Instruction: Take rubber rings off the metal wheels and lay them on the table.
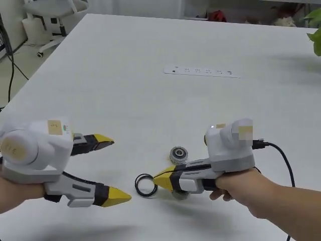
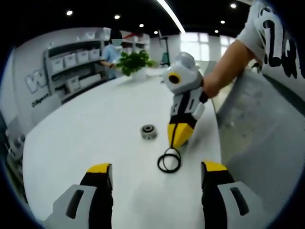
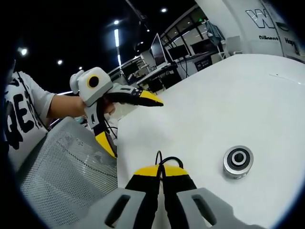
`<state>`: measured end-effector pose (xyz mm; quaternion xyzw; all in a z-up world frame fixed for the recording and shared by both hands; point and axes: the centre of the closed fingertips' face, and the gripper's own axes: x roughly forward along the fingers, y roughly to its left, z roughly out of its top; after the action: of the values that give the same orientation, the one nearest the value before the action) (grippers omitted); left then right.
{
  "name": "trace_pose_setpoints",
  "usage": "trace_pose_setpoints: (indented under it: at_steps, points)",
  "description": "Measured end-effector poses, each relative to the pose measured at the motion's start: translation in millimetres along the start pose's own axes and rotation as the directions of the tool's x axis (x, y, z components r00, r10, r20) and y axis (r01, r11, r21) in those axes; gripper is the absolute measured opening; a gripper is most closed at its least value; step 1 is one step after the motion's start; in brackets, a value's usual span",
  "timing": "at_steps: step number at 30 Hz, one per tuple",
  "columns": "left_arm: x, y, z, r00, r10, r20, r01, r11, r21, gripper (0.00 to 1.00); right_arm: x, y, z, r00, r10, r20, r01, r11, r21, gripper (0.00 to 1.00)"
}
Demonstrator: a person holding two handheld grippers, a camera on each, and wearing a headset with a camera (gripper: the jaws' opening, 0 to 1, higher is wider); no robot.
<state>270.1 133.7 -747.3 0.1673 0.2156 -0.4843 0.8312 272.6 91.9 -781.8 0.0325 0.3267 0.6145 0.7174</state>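
The right gripper (image 1: 163, 178) had its jaws pressed together on the near edge of a black rubber ring (image 1: 144, 184), and in the right gripper view the thin loop came out from between the yellow tips. The rest of the ring lay out past those tips, flat or nearly flat on the white table (image 1: 150, 100), on the side toward the left gripper (image 1: 111, 167), so it sat between the two grippers but touched the right one alone. The left gripper hung with its jaws spread wide and nothing between them, aimed toward the ring yet clearly apart from it. A metal wheel (image 1: 178, 154) sat on the table just beyond the right gripper's jaws, near the ring but not touching it; its outer rim looked bare and silvery, though whether a band remained on it was too small to tell. Something grey showed under the right gripper in the head view, and I could not make out what it was. By my reading the ring was off its wheel and down at table level, so the coming move called only for the right jaws to part and draw back along their own line, away from the ring; the risk was rubber clinging to a tip and being dragged
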Motion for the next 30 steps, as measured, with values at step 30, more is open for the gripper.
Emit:
trace_pose_setpoints:
  at_steps: [30]
  points:
    - [1.2, -4.0, 0.8, 0.9999, -0.012, -0.011, 0.012, 1.000, 0.003, 0.76, -6.6, -12.3, 0.3, 0.9985, -0.055, 0.007, 0.055, 0.998, 0.012, 0.10]
